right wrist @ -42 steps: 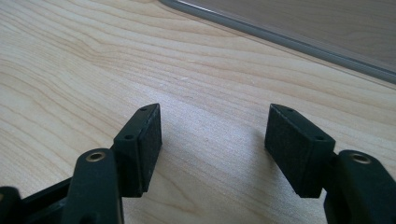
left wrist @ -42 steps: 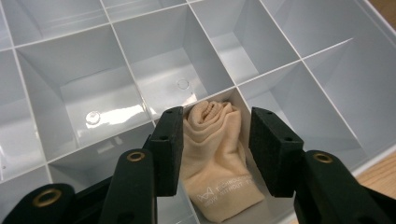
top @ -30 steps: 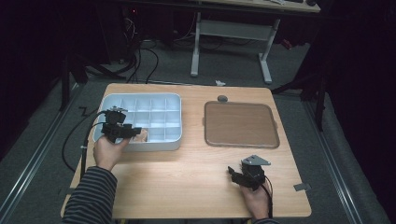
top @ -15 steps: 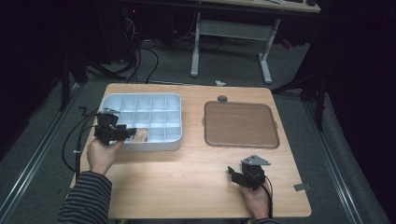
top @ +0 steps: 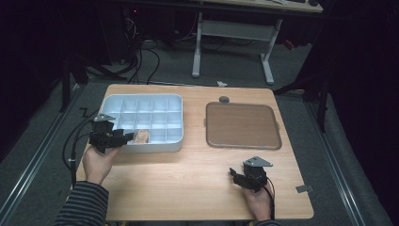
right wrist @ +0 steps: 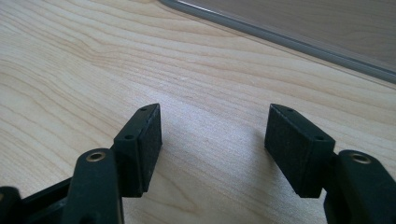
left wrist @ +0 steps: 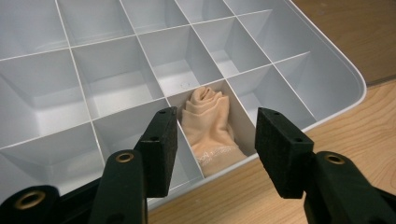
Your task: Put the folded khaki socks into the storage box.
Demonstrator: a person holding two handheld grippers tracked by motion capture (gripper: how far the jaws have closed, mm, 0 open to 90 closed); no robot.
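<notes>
one beige cloth (left wrist: 211,128) in front-row cell of organizer tray (top: 175,143); left gripper (left wrist: 215,140) jaws spread, just opening, clear of it. right gripper (right wrist: 215,144) jaws spread, empty. risk: cloth overhangs rim, could snag jaw and pull out.

The right gripper (right wrist: 212,144) rises from the bottom of its own view with its two black jaws standing well apart and nothing between them. Each jaw carries a flat, dark, finely textured pad (right wrist: 150,140), and brass-coloured rivets show on the jaw arms below. Beneath and beyond the jaws lies the bare light wooden surface (right wrist: 140,60), its grain running across. Toward the far right corner the grey raised rim of a brown tray (right wrist: 299,39) crosses the surface at a slant.
</notes>
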